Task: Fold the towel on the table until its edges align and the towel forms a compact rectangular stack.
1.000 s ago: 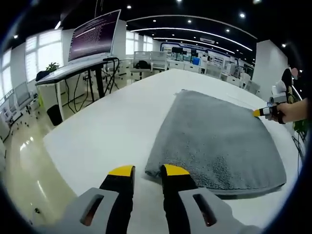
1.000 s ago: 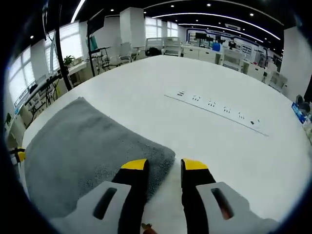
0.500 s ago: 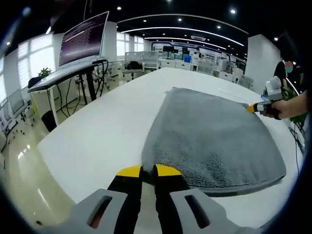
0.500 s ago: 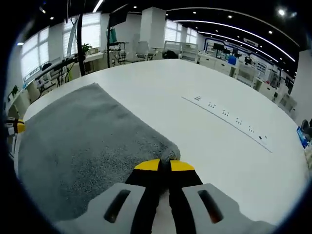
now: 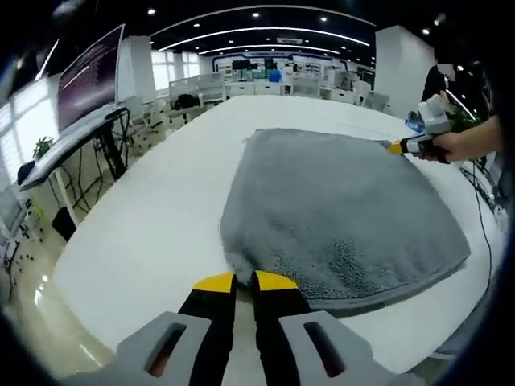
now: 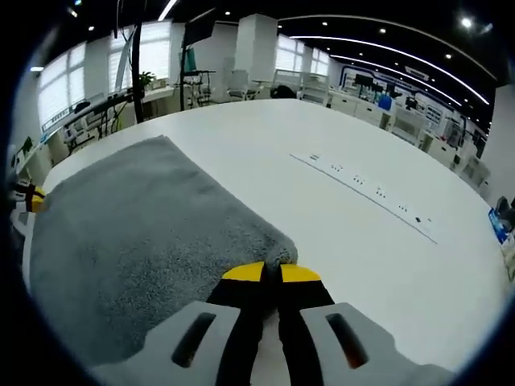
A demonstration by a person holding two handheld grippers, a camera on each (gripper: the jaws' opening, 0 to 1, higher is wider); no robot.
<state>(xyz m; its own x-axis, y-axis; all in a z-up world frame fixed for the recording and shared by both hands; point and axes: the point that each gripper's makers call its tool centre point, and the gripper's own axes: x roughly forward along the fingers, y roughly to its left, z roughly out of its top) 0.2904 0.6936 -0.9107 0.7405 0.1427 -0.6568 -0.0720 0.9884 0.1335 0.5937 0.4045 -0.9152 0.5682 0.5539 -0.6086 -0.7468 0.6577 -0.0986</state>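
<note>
A grey towel (image 5: 342, 205) lies folded flat on the white table (image 5: 153, 217). My left gripper (image 5: 243, 280) is shut on the towel's near corner, its yellow tips pinching the edge. In the right gripper view the same towel (image 6: 137, 233) spreads to the left, and my right gripper (image 6: 272, 272) is shut on the corner closest to it. The right gripper (image 5: 402, 146) also appears at the far right of the left gripper view, held by a person's hand (image 5: 459, 145) at the towel's far corner.
A strip of sockets (image 6: 366, 191) runs across the table (image 6: 265, 153) beyond the towel. A desk with a monitor (image 5: 88, 72) stands off the table's left edge. More desks and chairs fill the room behind.
Both grippers shut on towel corners between one second and half a second ago. Since then both stay shut, and the towel's left corner has drawn slightly inward with the left gripper.
</note>
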